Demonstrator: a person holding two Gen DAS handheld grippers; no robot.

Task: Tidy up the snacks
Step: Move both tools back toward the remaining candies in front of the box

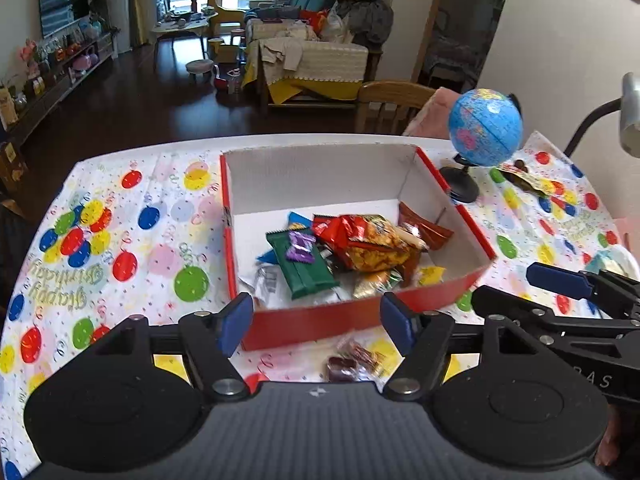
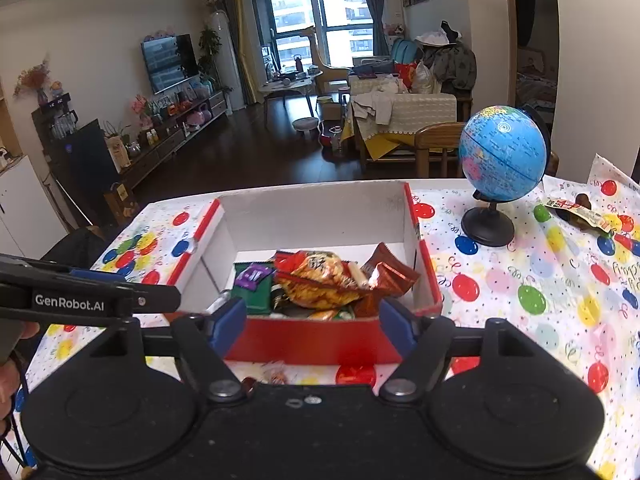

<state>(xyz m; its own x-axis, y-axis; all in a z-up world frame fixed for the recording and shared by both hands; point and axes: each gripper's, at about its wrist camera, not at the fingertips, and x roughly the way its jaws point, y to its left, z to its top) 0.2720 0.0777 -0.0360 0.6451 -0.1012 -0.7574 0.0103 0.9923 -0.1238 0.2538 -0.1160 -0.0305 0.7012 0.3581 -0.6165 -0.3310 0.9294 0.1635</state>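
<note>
A red cardboard box point(image 1: 440, 288) with a white inside sits on the balloon-print tablecloth point(image 1: 120, 240). It holds several snacks: a green packet point(image 1: 306, 270), an orange bag point(image 1: 376, 248) and a brown wrapper point(image 1: 424, 228). My left gripper point(image 1: 316, 320) hangs open in front of the box's near wall with nothing between its blue pads. My right gripper point(image 2: 312, 322) is open too, empty, facing the same box point(image 2: 312, 340) and orange bag point(image 2: 320, 280). Wrapped dark candies point(image 1: 352, 360) lie on the cloth just before the box. A yellow-brown packet point(image 2: 576, 212) lies at the far right.
A blue globe point(image 1: 485, 126) on a black stand is right of the box, also in the right wrist view as globe point(image 2: 502, 152). A wooden chair point(image 1: 392, 100) stands behind the table. A grey lamp head point(image 1: 630, 116) hangs at the right edge. The living room lies beyond.
</note>
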